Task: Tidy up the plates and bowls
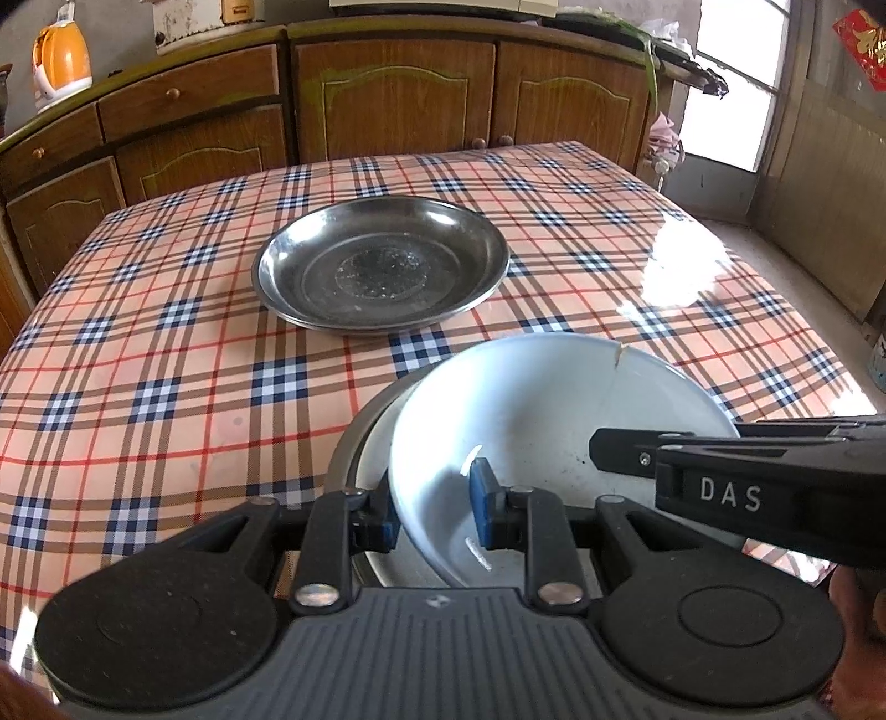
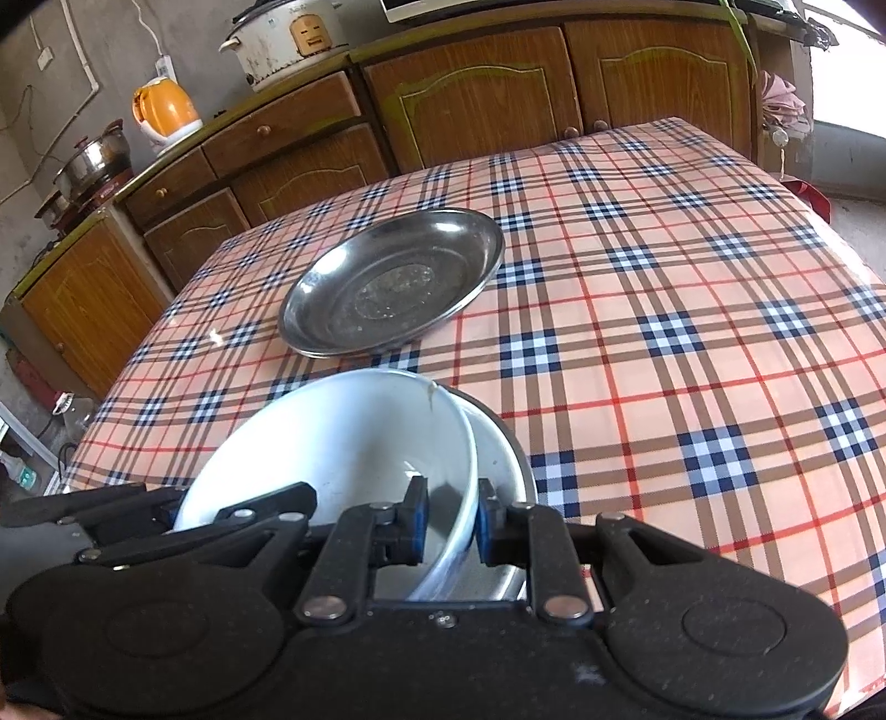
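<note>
A white bowl (image 1: 542, 410) with a chipped, cracked far rim hangs tilted just above a steel bowl (image 1: 354, 437) near the table's front edge. My left gripper (image 1: 434, 509) is shut on the white bowl's near-left wall, one blue pad inside and one outside. In the right wrist view my right gripper (image 2: 451, 518) is shut on the white bowl's (image 2: 332, 437) right rim, with the steel bowl (image 2: 504, 459) showing beneath. The right gripper (image 1: 720, 476) reaches in from the right edge. A wide steel plate (image 1: 382, 266) (image 2: 393, 282) lies flat mid-table, apart from both grippers.
The table wears a checked plastic cloth (image 1: 166, 343) that falls away at its left and right edges. Wooden cabinets (image 1: 387, 94) stand right behind it, with an orange kettle (image 2: 163, 111), a rice cooker (image 2: 288, 39) and a steel pot (image 2: 94, 160) on top.
</note>
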